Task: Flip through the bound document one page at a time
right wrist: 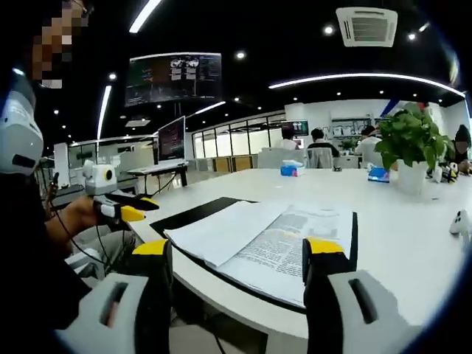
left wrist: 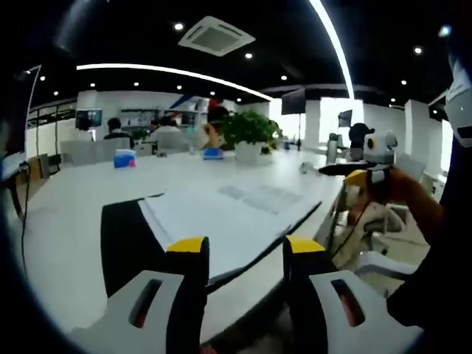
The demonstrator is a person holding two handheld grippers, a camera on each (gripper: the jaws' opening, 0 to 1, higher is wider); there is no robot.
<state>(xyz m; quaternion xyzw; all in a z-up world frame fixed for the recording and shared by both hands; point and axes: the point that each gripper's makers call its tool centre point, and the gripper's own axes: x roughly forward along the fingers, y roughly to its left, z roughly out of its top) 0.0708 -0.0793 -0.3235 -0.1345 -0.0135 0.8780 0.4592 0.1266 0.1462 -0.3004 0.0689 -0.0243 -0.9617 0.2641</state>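
Observation:
The bound document (left wrist: 228, 214) lies open on the white table (left wrist: 66, 221), white pages over a black cover. In the right gripper view the document (right wrist: 258, 236) shows printed text on its right page. My left gripper (left wrist: 245, 251) stands open at the table's near edge, just short of the document, nothing between its yellow-tipped fingers. My right gripper (right wrist: 237, 251) is likewise open and empty before the document's front edge. A hand holds each gripper off the table's edge: the right gripper (left wrist: 328, 170) at the right, the left gripper (right wrist: 147, 201) at the left.
A potted plant (left wrist: 249, 133) (right wrist: 409, 140) and a blue tissue box (left wrist: 124, 157) (right wrist: 292, 168) stand further back on the table. People sit at the far end. A monitor (right wrist: 171, 138) stands at the left, and a white chair (left wrist: 376, 221) beside the table's edge.

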